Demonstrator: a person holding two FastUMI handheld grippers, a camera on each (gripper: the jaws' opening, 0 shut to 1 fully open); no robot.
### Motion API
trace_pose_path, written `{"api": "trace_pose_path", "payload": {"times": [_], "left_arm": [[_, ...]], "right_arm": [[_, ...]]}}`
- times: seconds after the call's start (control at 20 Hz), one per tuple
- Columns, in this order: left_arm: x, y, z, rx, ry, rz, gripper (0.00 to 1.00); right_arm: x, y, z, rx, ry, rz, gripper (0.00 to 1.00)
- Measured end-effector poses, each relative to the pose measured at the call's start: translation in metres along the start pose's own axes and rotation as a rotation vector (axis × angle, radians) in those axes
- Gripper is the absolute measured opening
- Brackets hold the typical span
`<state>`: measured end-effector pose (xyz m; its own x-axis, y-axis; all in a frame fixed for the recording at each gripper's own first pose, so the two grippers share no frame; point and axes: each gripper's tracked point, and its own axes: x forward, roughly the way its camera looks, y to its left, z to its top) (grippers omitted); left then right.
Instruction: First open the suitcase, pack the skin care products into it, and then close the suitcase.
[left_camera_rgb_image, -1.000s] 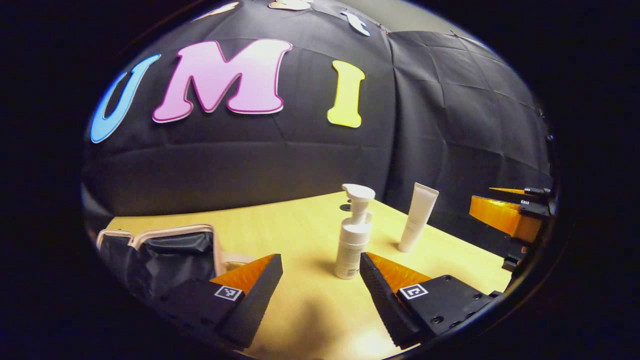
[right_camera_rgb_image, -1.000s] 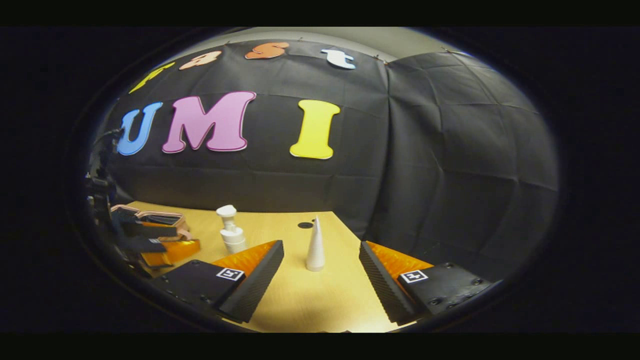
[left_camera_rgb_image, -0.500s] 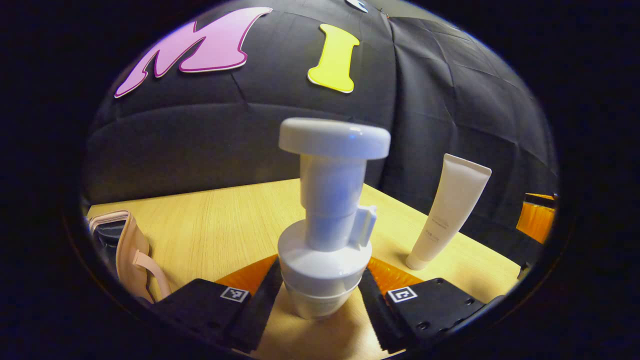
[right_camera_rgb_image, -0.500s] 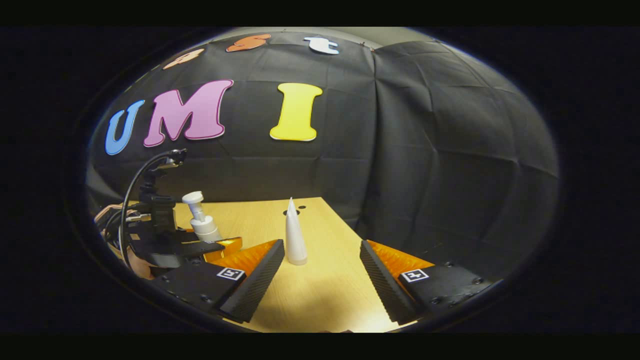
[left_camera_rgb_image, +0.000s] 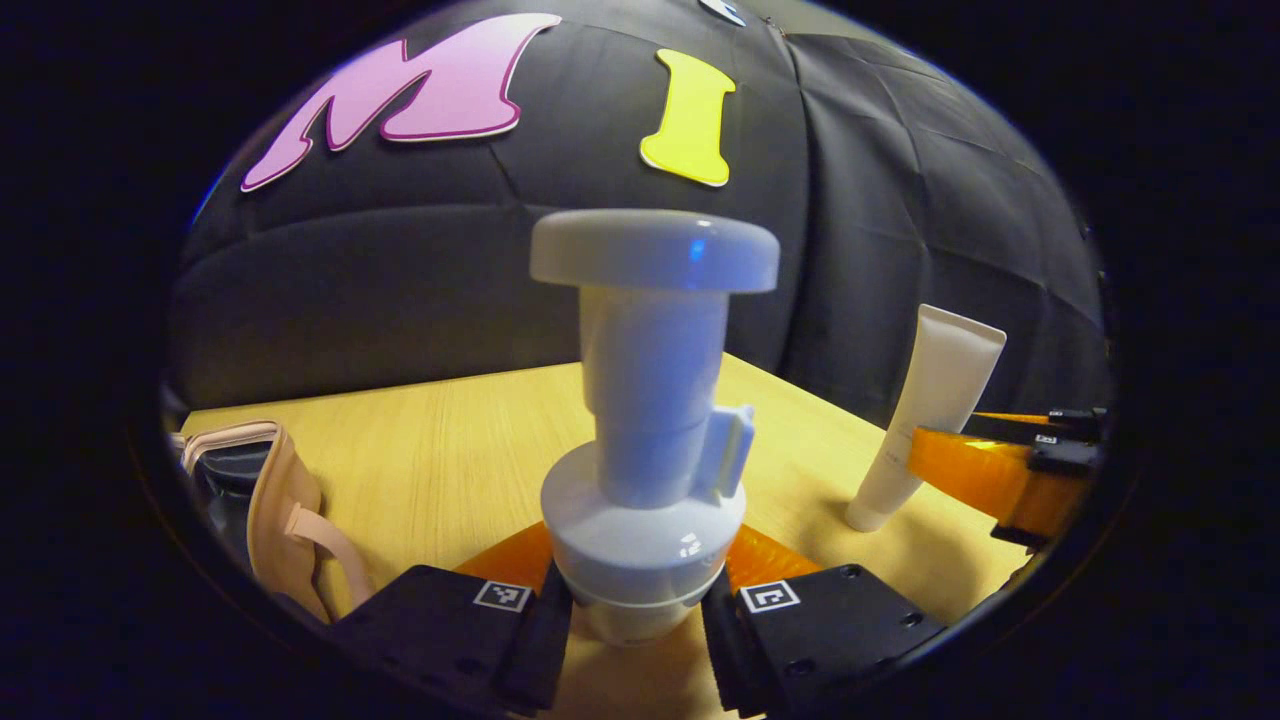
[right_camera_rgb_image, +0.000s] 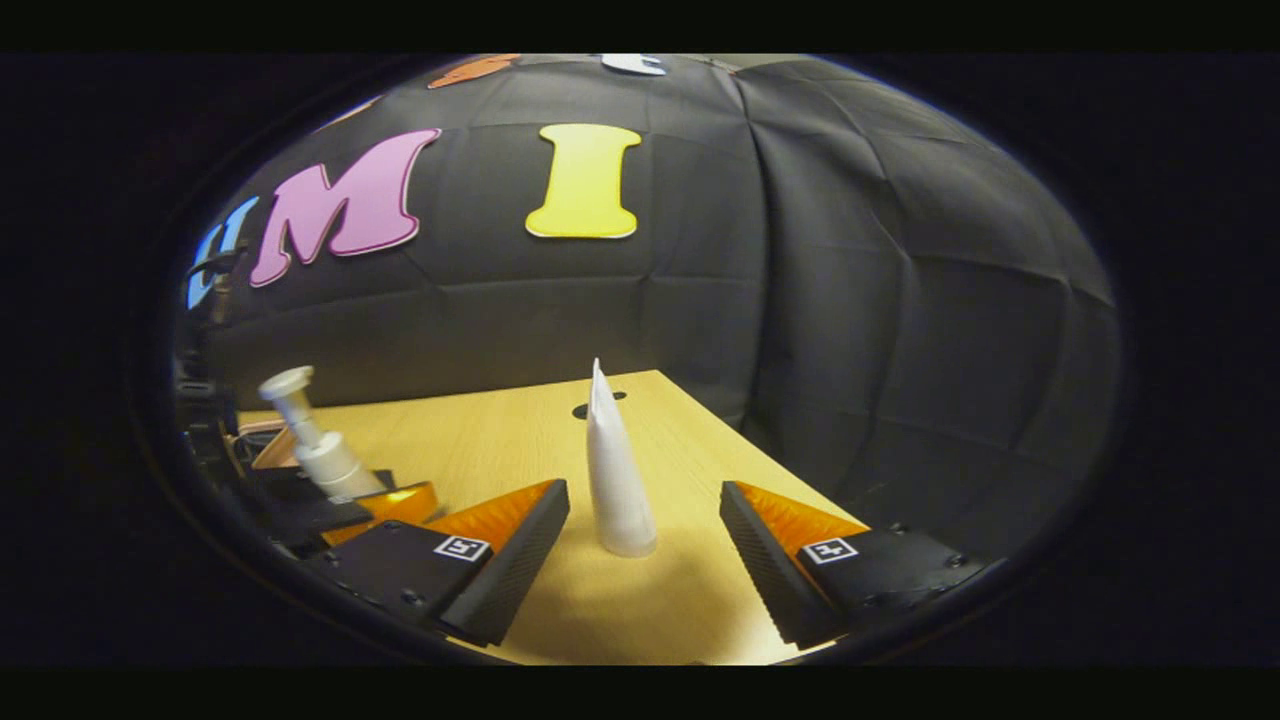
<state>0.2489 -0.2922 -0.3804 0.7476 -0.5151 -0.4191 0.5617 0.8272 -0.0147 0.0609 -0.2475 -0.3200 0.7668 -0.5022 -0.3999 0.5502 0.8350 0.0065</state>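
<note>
A white pump bottle (left_camera_rgb_image: 645, 470) stands close up between the fingers of my left gripper (left_camera_rgb_image: 633, 625), which is shut on its lower body. The same bottle (right_camera_rgb_image: 318, 452) leans in the left gripper (right_camera_rgb_image: 375, 503) at the left of the right gripper view. A white tube (right_camera_rgb_image: 615, 470) stands cap-down on the wooden table (right_camera_rgb_image: 500, 450), between the spread fingers of my open right gripper (right_camera_rgb_image: 642, 500), touching neither. The tube (left_camera_rgb_image: 935, 410) also rises at the right of the left gripper view, with the right gripper (left_camera_rgb_image: 1000, 470) beside it. The suitcase (left_camera_rgb_image: 270, 500), pink-rimmed with dark lining, lies far left.
The table's right edge (right_camera_rgb_image: 760, 450) runs close past the tube, with the black cloth wall behind. A small round hole (right_camera_rgb_image: 597, 405) sits near the table's far corner. Bare wood lies between suitcase and bottle (left_camera_rgb_image: 450, 440).
My left gripper moved forward around the pump bottle and shut on it. My right gripper moved up to the tube, which now stands between its open fingers.
</note>
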Motion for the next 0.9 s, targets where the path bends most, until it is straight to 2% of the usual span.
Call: {"api": "trace_pose_path", "payload": {"times": [0.25, 0.3, 0.35, 0.45, 0.55, 0.6, 0.65, 0.7, 0.8, 0.9], "left_arm": [[-0.021, 0.010, -0.004, -0.040, 0.011, -0.002, 0.61], [-0.026, 0.009, -0.003, -0.053, 0.011, -0.006, 0.58], [-0.032, 0.009, -0.002, -0.064, 0.010, -0.012, 0.61], [-0.043, 0.007, 0.002, -0.075, 0.003, -0.025, 0.61], [-0.055, 0.009, 0.006, -0.082, -0.004, -0.031, 0.58], [-0.061, 0.011, 0.008, -0.086, -0.006, -0.031, 0.61], [-0.066, 0.013, 0.008, -0.089, -0.010, -0.029, 0.61], [-0.072, 0.017, 0.010, -0.093, -0.013, -0.025, 0.61], [-0.087, 0.026, 0.014, -0.099, -0.027, -0.013, 0.61], [-0.103, 0.037, 0.024, -0.114, -0.044, 0.001, 0.61]], "right_arm": [[0.039, 0.007, -0.018, -0.027, 0.034, -0.028, 0.97], [0.046, 0.009, -0.021, -0.033, 0.042, -0.034, 0.97], [0.050, 0.010, -0.023, -0.033, 0.046, -0.036, 0.97], [0.055, 0.011, -0.020, -0.032, 0.040, -0.046, 0.95], [0.059, 0.009, -0.018, -0.046, 0.039, -0.047, 0.65], [0.060, 0.013, -0.021, -0.048, 0.051, -0.030, 0.57], [0.057, 0.015, -0.022, -0.063, 0.054, -0.019, 0.55], [0.053, 0.018, -0.022, -0.092, 0.056, -0.009, 0.47], [0.043, 0.026, -0.027, -0.176, 0.058, 0.013, 0.41], [0.025, 0.039, -0.026, -0.222, 0.041, 0.054, 0.41]]}}
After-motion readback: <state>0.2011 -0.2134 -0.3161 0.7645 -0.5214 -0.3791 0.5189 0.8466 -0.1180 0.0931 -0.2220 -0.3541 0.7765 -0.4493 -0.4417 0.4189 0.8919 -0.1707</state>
